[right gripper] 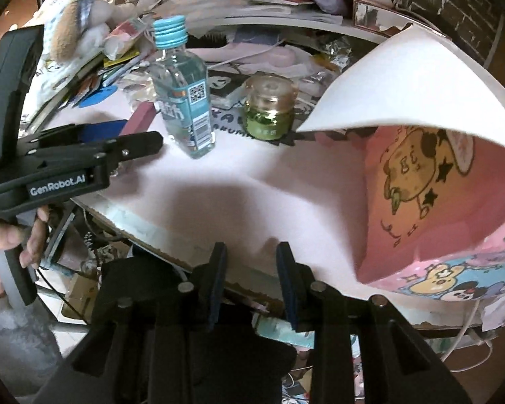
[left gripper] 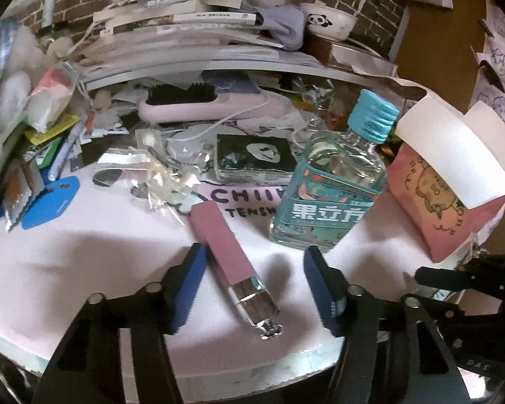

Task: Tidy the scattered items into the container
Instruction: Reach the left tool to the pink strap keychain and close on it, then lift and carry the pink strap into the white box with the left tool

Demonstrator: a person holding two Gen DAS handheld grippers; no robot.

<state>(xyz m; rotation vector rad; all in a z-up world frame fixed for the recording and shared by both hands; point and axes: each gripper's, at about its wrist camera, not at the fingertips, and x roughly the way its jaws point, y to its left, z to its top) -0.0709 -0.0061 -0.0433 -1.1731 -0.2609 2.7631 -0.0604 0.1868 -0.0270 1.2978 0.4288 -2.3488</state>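
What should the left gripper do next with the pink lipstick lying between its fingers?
Probably ease forward and down, then close. The left gripper is open, its fingers straddling the pink lipstick, which lies flat on the table, not yet gripped. The pink box stands open to its right.

Pink lipstick tube (left gripper: 230, 245) with silver end is laid flat, angled on the worktop. Clear bottle (left gripper: 330, 185) with blue cap is stood upright behind it. Green glass jar (right gripper: 269, 109) is upright. Pink cartoon box (right gripper: 417, 202) is open, flap raised.
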